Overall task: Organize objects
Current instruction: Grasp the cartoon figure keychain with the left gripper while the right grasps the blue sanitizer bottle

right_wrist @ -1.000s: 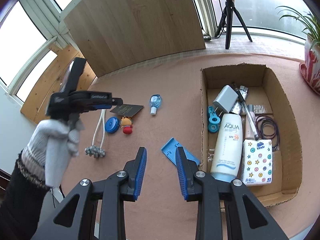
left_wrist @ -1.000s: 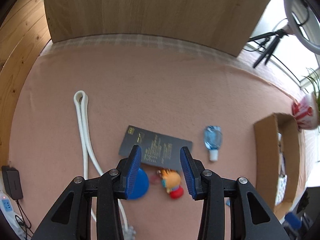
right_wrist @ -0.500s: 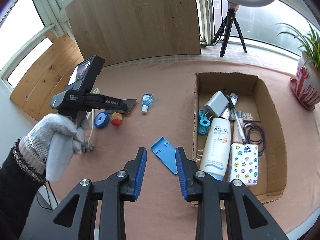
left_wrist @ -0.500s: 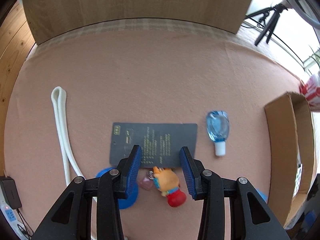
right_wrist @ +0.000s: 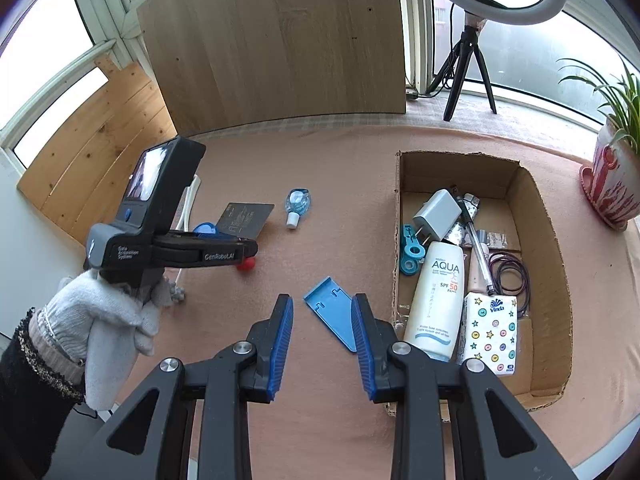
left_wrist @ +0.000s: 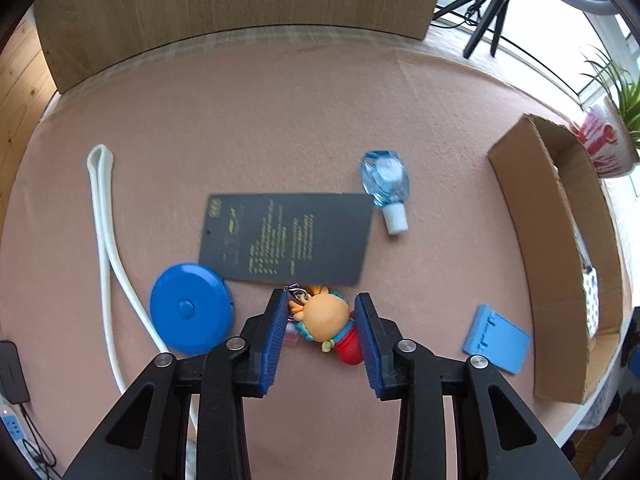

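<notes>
My left gripper (left_wrist: 322, 334) is open and low over the pink cloth, with a small orange-headed toy figure (left_wrist: 326, 318) lying between its blue pads. A dark card (left_wrist: 286, 242) lies just beyond the toy, a blue round tape measure (left_wrist: 188, 312) to its left, a clear blue bottle (left_wrist: 386, 182) to the upper right. My right gripper (right_wrist: 322, 338) is open above a blue plastic piece (right_wrist: 332, 308). The cardboard box (right_wrist: 538, 216) at right holds an AQUA tube (right_wrist: 438, 300), a tissue pack (right_wrist: 490, 332), a charger and small items. The left gripper (right_wrist: 244, 250) also shows in the right wrist view.
A white cord (left_wrist: 106, 240) runs down the left side of the cloth. A wooden board (right_wrist: 280, 40) stands at the back. A tripod (right_wrist: 466, 72) with a ring light and a potted plant (right_wrist: 612, 184) stand at the right. A gloved hand (right_wrist: 104, 320) holds the left gripper.
My left gripper has moved forward and down, so the toy figure now lies between its pads. The right gripper drifted slightly; the blue plastic piece now sits between its fingertips.
</notes>
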Available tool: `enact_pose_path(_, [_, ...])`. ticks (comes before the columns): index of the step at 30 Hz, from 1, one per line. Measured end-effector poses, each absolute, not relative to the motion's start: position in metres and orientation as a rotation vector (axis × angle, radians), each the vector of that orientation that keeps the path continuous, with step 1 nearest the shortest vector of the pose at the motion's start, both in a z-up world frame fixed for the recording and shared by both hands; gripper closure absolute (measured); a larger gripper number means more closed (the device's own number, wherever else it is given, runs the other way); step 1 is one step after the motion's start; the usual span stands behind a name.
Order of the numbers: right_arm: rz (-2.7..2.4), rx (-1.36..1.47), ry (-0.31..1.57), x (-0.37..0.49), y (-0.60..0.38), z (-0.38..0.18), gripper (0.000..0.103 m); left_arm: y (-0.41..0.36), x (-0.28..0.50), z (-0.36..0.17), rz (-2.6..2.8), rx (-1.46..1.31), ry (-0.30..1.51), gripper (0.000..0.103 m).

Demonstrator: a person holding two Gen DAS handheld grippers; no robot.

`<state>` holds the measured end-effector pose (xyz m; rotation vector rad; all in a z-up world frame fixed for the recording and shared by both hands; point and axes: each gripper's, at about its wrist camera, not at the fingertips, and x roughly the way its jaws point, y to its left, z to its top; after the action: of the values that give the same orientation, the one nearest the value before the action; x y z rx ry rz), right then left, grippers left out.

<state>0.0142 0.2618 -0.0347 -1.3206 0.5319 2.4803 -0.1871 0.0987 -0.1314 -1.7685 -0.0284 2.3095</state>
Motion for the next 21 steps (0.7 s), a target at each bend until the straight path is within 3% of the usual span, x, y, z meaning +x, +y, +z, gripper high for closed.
enact_pose_path(16, [2.492,-1.377,0.629,-0.003,0.278,-0.050,0.075,0.088,-0.142,-0.131,2.224,-1.733,-0.140,0.069])
enact_pose_path(18, [2.499,-1.387,0.663,-0.015,0.285,-0.053,0.075,0.083,-0.141,-0.128,2.236,-1.734,-0.180,0.063])
enact_pose_path(21, [2.507,-1.404,0.706,-0.035,0.293,-0.056,0.072,0.083,-0.138,-0.124,2.257,-1.717,-0.176,0.062])
